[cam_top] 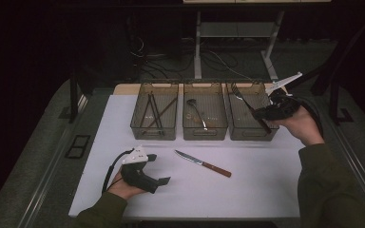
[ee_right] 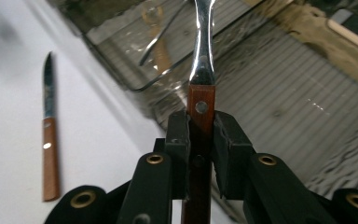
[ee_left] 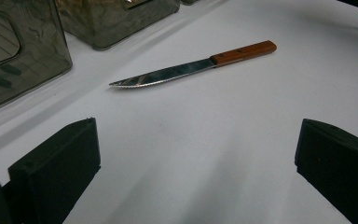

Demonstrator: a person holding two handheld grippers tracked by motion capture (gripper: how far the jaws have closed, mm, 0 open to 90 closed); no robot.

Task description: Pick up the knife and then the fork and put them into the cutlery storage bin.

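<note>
right gripper (ee_right: 200, 128) fingers clamp wooden-handled fork (ee_right: 202, 70) above right bin (cam_top: 247, 133); left gripper (ee_left: 196, 163) fingers open, near knife (ee_left: 191, 67).

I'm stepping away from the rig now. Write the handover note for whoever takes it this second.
Right gripper: shut on the wooden handle of a fork, held above the right bin, tines up and toward the far side.
Left gripper: open, holding nothing, low over the white table in front of the knife.
Bins: left bin holds several long dark utensils, middle bin holds a spoon.
Done: fork picked up.
Left: probably drop the fork into the right bin, then sort the knife, which lies loose on the table.
</note>
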